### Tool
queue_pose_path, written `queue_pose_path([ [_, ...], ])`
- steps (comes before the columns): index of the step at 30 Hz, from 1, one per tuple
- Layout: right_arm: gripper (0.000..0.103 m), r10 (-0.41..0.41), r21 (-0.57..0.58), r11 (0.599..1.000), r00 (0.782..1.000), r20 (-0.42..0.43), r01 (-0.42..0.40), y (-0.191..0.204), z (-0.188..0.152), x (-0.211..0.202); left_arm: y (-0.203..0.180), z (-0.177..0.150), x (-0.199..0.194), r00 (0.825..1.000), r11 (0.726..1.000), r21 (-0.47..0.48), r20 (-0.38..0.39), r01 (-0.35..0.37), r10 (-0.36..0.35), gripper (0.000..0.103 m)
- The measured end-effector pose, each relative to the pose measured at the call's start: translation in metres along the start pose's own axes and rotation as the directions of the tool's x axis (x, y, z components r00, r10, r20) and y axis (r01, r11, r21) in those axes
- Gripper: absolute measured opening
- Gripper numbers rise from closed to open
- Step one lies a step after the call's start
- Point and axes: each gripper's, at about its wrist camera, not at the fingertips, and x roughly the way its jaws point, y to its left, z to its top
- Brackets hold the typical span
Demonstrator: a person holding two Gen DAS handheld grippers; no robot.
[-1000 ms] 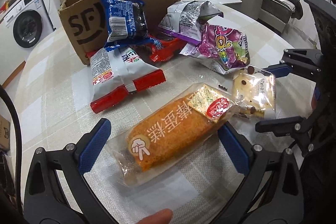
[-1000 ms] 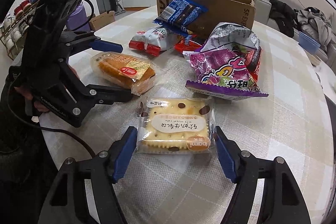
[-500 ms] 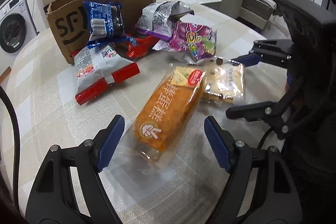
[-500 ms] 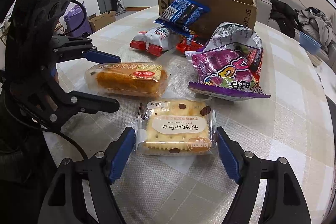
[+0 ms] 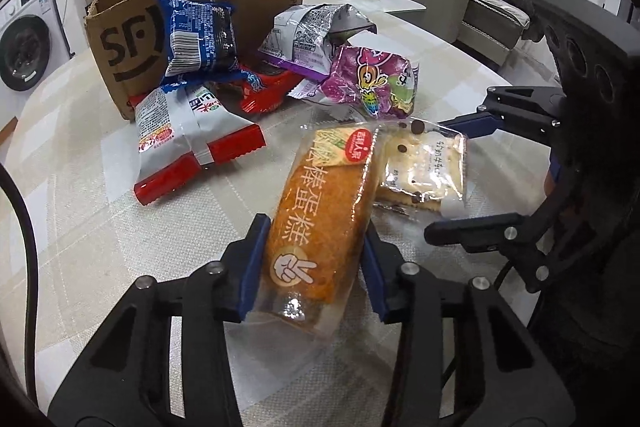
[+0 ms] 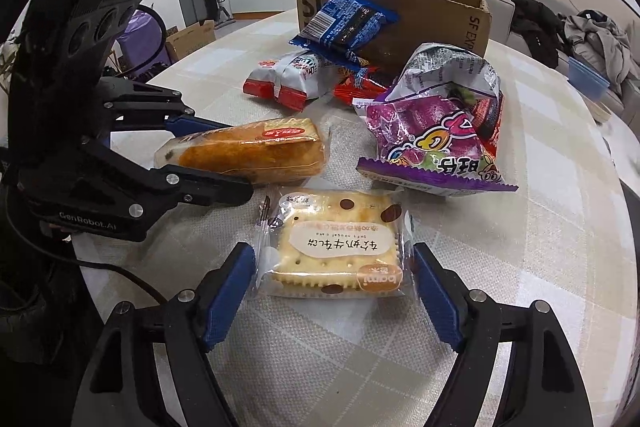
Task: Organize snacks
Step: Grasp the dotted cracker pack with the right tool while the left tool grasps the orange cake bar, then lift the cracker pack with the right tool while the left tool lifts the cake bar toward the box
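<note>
Left tongs (image 5: 312,263), just closing, clamp the cake bar (image 5: 320,211); squeezing risks crushing it. Right tongs (image 6: 334,287) stand open around the cracker pack (image 6: 336,247) at 3 o'clock.

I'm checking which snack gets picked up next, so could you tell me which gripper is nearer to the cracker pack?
Right. The right gripper straddles the cracker pack, open; the left gripper is beside it, shut on the cake.

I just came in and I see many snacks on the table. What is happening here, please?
A person is sorting snacks with two hand-held grippers. The left hand-held gripper has just been closing and now pinches the orange cake bar. The right hand-held gripper has been opening slightly and straddles the cracker pack without gripping it. Other packets lie by the cardboard box.
</note>
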Motion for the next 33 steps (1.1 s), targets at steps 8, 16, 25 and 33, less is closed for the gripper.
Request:
queue_pose_path([
  [8,0.083,0.02,0.03,0.999,1.0,-0.013,-0.02,-0.004,0.004,0.0,-0.004,0.001,0.002,1.0,1.0,-0.006,0.001,-0.003,0.003,0.038],
  [16,0.083,-0.041,0.015,0.999,0.999,-0.021,0.042,0.002,0.009,0.008,-0.001,0.001,0.001,1.0,1.0,-0.023,0.003,-0.004,0.004,0.037],
  [25,0.063,-0.024,-0.018,1.0,1.0,0.005,0.024,0.005,0.002,0.0,-0.001,-0.003,-0.005,1.0,0.999,-0.039,0.017,-0.001,0.002,0.034],
  [33,0.063,0.022,-0.031,0.999,0.998,0.062,-0.02,0.006,-0.003,-0.022,0.0,-0.013,-0.024,0.998,0.998,-0.066,0.066,0.012,-0.008,0.034],
])
